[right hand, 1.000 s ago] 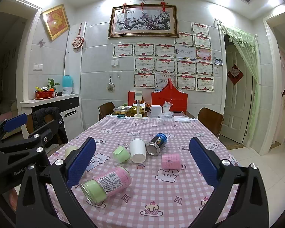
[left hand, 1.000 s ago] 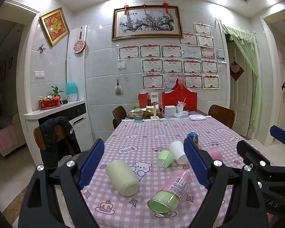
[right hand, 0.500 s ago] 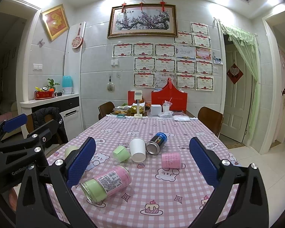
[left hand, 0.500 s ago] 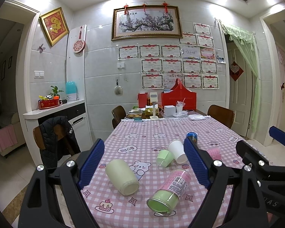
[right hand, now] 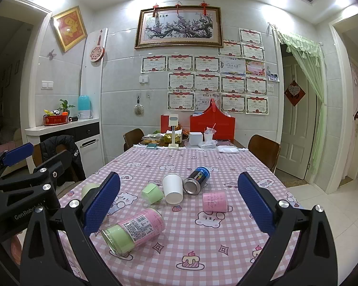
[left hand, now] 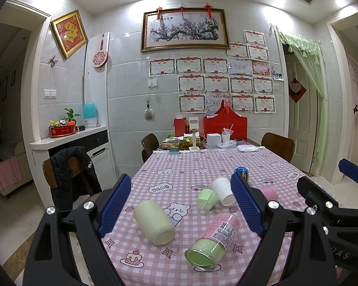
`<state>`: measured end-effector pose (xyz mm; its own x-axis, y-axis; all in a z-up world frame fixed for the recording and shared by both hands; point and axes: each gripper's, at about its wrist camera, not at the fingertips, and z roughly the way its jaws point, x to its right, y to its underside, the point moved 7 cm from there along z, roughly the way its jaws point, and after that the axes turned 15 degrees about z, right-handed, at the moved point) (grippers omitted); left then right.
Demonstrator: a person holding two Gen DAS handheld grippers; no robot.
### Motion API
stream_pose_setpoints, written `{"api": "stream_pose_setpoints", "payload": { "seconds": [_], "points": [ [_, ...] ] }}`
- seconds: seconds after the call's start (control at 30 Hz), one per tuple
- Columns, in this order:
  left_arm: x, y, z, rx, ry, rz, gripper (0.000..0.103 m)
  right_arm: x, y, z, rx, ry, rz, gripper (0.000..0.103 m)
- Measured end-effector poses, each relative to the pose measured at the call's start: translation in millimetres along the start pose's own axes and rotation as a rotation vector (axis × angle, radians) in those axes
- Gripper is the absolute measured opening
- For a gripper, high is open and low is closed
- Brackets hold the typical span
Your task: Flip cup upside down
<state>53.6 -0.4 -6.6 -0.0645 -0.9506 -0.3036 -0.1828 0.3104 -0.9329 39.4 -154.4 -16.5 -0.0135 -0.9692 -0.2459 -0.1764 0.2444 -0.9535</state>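
Note:
Several cups lie on their sides on the pink checked tablecloth (left hand: 179, 178): a cream cup (left hand: 154, 222), a pink-and-green labelled cup (left hand: 213, 240), a small green cup (left hand: 207, 199), a white paper cup (left hand: 223, 190) and a pink cup (right hand: 214, 201). A blue can (right hand: 197, 180) lies beside the white paper cup (right hand: 172, 188). My left gripper (left hand: 180, 206) is open and empty, held above the table's near end. My right gripper (right hand: 179, 205) is open and empty, to its right. The pink-and-green cup (right hand: 133, 231) lies nearest it.
Boxes, a red bag (right hand: 211, 124) and food containers crowd the table's far end. Wooden chairs stand at the left (left hand: 64, 166), far (left hand: 150, 144) and right (right hand: 263, 149) sides. A white counter (left hand: 66, 138) runs along the left wall.

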Motion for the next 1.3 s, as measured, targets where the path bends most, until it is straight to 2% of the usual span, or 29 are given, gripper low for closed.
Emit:
{"api": "stream_pose_setpoints", "payload": {
  "seconds": [0.97,1.3],
  "points": [
    [4,-4,1,-0.005,0.006,0.014,0.084,5,-7,-2,0.001,0.005,0.006,0.095],
    [10,-3,31,-0.040,0.018,0.026,0.084,9,-8,18,-0.025,0.019,0.012,0.095]
  ]
}}
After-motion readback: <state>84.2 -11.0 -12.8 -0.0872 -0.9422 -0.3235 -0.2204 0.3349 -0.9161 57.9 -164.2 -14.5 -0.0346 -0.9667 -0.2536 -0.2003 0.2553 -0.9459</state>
